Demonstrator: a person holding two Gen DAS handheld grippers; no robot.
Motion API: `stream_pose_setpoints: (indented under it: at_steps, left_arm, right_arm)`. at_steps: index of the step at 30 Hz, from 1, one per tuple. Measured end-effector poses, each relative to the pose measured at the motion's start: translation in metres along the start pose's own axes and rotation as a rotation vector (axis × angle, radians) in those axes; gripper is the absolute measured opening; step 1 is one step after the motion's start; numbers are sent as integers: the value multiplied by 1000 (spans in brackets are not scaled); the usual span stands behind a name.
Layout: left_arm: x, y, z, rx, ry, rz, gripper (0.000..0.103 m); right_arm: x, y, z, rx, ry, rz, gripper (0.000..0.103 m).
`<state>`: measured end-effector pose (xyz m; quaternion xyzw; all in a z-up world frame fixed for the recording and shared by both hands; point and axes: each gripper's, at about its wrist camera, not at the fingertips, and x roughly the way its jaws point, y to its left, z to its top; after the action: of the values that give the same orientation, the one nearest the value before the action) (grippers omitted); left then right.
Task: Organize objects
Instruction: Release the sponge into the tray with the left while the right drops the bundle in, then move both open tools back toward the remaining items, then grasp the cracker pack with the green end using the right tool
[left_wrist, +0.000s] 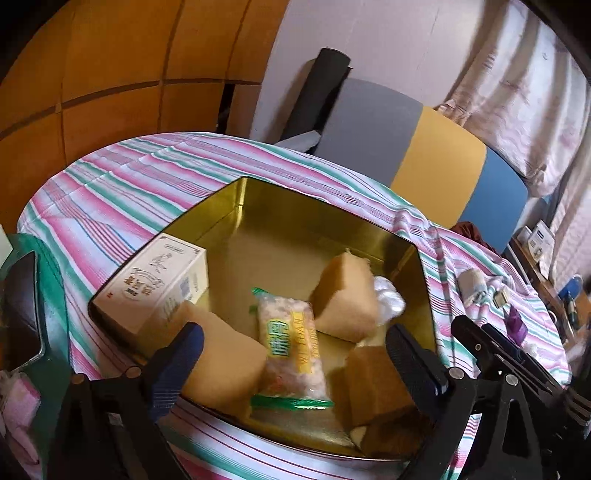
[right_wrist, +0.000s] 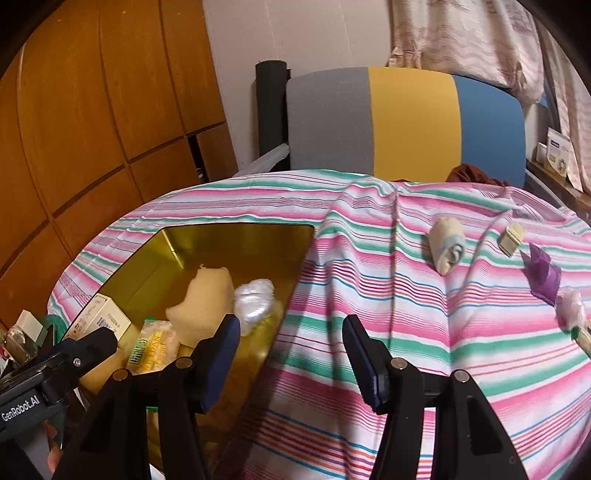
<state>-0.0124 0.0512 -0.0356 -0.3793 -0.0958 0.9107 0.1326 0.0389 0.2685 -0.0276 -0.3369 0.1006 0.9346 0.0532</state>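
Left wrist view: gold tin open at frame centre, resting on a striped cloth of pink, green and white. Inside, at the tin's left edge, a cream carton with printed lettering. Near the middle, a clear snack packet with yellow and green print, lying between tan sponge blocks: one at lower left, one at centre right, one at lower right. Just right of the centre-right block, a crumpled white plastic wad. Left gripper low in the frame, fingers well apart over the tin, nothing pressed between them. Right gripper's black frame at lower right edge.

Right wrist view: right gripper at bottom centre, jaws parted with only bare cloth showing in the gap, clamped on nothing. Same tin now at centre left, with sponge, plastic wad, packet and carton showing inside. On the striped cloth at upper right, well apart from the tin: a rolled beige cloth bundle, a small pale block, a purple wrapper, and at the right edge a pale pink wrapped item, blurred. Behind the table, a chair back in grey, yellow and blue panels; wooden cabinet doors at upper left; pale curtain at upper right.
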Motion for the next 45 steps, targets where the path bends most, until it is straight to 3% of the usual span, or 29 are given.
stream_pose_setpoints:
  at_steps: [7, 11, 22, 27, 38, 42, 45]
  left_arm:
    - [-4, -21, -8, 56, 13, -69, 102]
    - [-10, -37, -14, 88, 20, -145, 103]
    - [-19, -97, -45, 267, 57, -265, 103]
    - [-19, -122, -60, 339, 77, -277, 103]
    - [-14, -147, -74, 390, 132, -285, 103]
    - [-13, -154, -78, 407, 140, -281, 103]
    - [-10, -158, -80, 414, 150, -281, 103]
  right_arm:
    - [-6, -28, -10, 37, 13, -43, 58]
    - [-11, -49, -21, 44, 31, -74, 58]
    - [-33, -144, -56, 186, 63, -208, 58]
    - [-44, -196, -62, 229, 64, -290, 58]
    - [-67, -328, -29, 290, 24, -495, 59]
    - [-67, -362, -20, 349, 50, -478, 62]
    - [-62, -365, -11, 358, 49, -419, 62]
